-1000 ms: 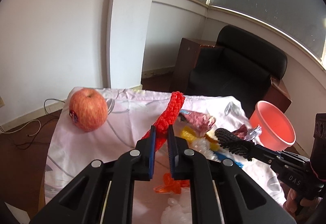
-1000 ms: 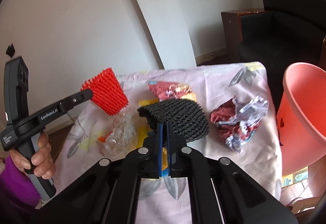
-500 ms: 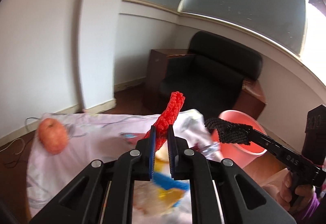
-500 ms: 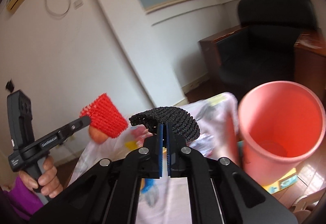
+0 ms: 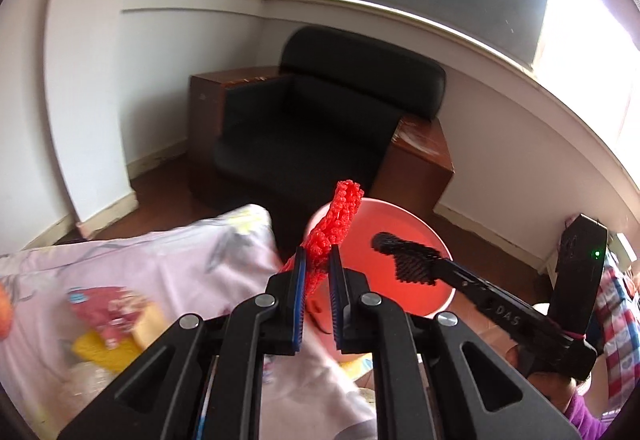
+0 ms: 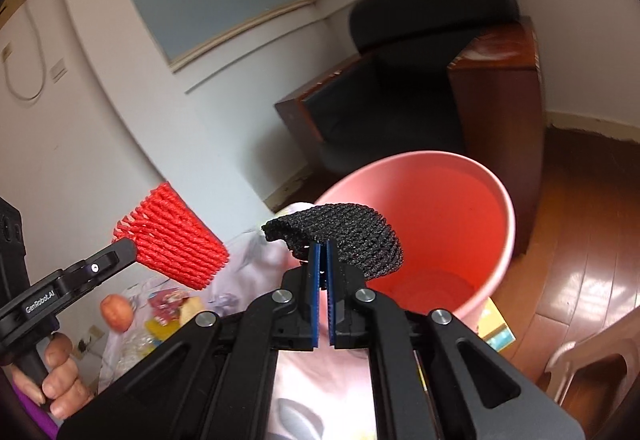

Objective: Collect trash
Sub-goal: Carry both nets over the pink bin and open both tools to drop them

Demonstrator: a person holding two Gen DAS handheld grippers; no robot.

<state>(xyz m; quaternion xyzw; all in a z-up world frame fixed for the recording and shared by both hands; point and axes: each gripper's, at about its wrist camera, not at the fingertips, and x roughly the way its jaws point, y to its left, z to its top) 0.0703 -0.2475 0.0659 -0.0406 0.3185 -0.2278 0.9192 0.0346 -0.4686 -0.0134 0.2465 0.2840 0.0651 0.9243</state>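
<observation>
Left claw (image 5: 316,272) clenched on red net (image 5: 334,224), right claw (image 6: 323,260) clenched on black net (image 6: 340,236); both nets held up off the table (image 5: 168,260) near the pink bin (image 6: 472,224). Black net hangs over the bin mouth in my right view; red net sits at the near rim in my left view, so whether it is truly over the opening I cannot tell. Risk: releasing the red one from here could drop it on the rim or down the outside between bin and table edge. Both nets are light foam mesh, ribbed, springy, flattened sleeves, so they may cling to the blue pads (image 5: 299,292) or drift on falling. Bin is smooth plastic, tapered, looks light; a knock from either claw might tip it. Wrappers (image 5: 108,312) and apple (image 6: 116,311) lie on the cloth
</observation>
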